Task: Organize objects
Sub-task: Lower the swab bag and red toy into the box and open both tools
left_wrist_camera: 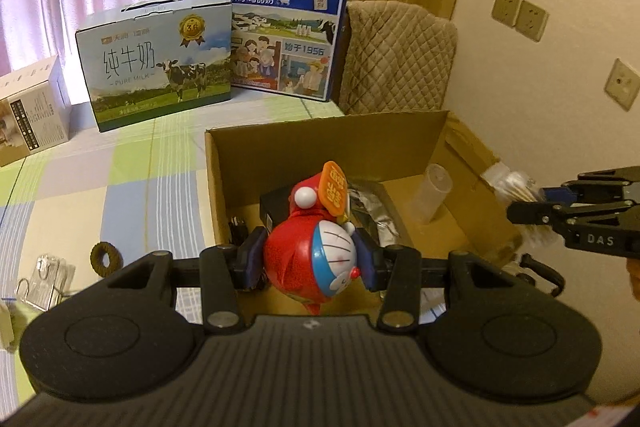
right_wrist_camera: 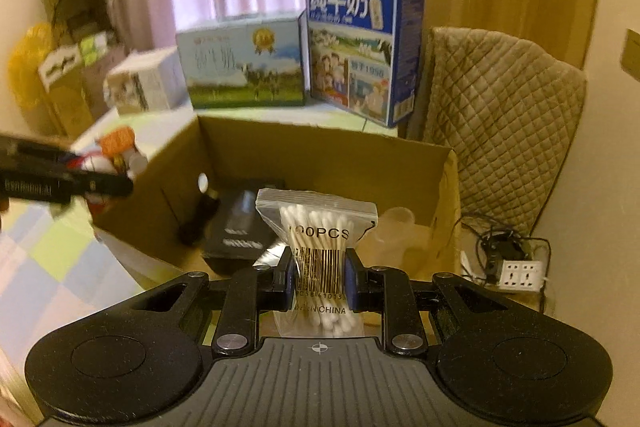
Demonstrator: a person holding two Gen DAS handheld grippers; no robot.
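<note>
My left gripper (left_wrist_camera: 311, 259) is shut on a red and blue cartoon cat toy (left_wrist_camera: 310, 259) with an orange tag, held above the near left part of the open cardboard box (left_wrist_camera: 280, 147). My right gripper (right_wrist_camera: 319, 275) is shut on a clear bag of cotton swabs (right_wrist_camera: 316, 227), held over the same cardboard box (right_wrist_camera: 320, 151). In the left wrist view the right gripper (left_wrist_camera: 532, 211) comes in over the box's right side with the swab bag (left_wrist_camera: 508, 183). In the right wrist view the left gripper (right_wrist_camera: 100, 183) appears blurred at the left. Inside the box lie a black case (right_wrist_camera: 240, 223), a foil packet (left_wrist_camera: 372, 211) and a clear plastic cup (left_wrist_camera: 434, 193).
Two milk cartons (left_wrist_camera: 160, 63) (left_wrist_camera: 286, 31) and a white box (left_wrist_camera: 28, 115) stand at the back of the checked bed cover. A brown ring (left_wrist_camera: 105, 259) and a clear clip holder (left_wrist_camera: 48, 279) lie at the left. A quilted chair (right_wrist_camera: 500, 131) and a power strip (right_wrist_camera: 520, 275) sit right of the box.
</note>
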